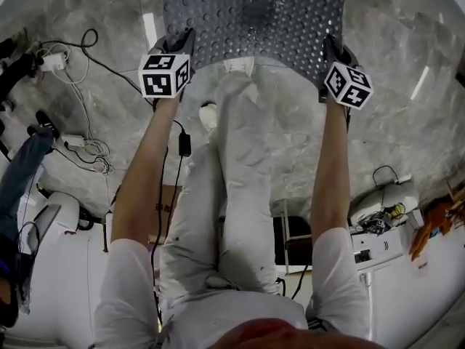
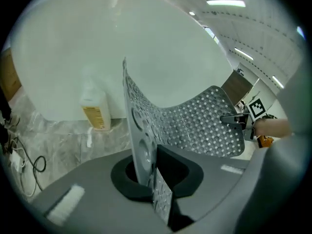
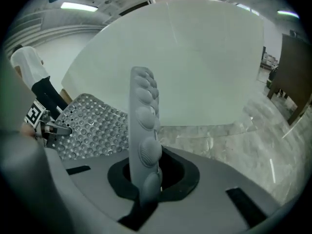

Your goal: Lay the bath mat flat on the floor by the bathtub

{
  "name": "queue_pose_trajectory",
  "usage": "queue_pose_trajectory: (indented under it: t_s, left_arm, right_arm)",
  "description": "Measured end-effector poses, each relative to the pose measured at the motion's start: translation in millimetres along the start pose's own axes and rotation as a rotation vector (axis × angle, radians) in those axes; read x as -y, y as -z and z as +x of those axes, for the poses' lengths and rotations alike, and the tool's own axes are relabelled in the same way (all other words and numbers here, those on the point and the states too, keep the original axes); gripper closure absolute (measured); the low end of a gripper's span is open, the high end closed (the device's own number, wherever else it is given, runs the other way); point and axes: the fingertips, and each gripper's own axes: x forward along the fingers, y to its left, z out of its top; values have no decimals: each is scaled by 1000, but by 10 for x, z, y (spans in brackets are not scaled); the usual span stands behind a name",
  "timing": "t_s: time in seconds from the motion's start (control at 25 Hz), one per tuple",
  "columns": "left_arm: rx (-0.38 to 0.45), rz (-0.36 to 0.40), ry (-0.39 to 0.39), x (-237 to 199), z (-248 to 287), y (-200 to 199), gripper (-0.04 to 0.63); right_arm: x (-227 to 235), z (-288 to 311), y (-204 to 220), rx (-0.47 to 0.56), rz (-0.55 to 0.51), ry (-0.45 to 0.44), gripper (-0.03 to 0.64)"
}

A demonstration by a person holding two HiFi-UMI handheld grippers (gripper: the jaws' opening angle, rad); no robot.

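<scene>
Bath mat (image 1: 254, 20) spans both grippers above the marble floor (image 1: 407, 122), facing the white bathtub (image 2: 97, 43), its long axis apparently running side to side. Left gripper (image 1: 182, 43) and right gripper (image 1: 332, 49) each pinch a near corner, jaws clamped tight.

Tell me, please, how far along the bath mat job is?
Done: the left gripper and right gripper are each shut on a near corner of the bath mat. In hand: it sags between them, raised before the bathtub. Left: lowering it flat onto the floor and letting go.
</scene>
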Motion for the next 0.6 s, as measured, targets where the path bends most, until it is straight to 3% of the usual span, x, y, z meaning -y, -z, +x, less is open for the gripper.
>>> queue_pose_trajectory:
  t_s: [0.24, 0.48, 0.6]
  left_arm:
    - [2, 14, -19, -177, 818, 101, 580]
    - [-43, 108, -75, -410, 1300, 213, 580]
    - [-54, 116, -105, -594, 1473, 264, 580]
  right_arm:
    - [261, 605, 219, 47, -2, 21, 597]
    - [378, 1023, 458, 53, -19, 88, 598]
    - [526, 1194, 545, 51, -35, 120, 598]
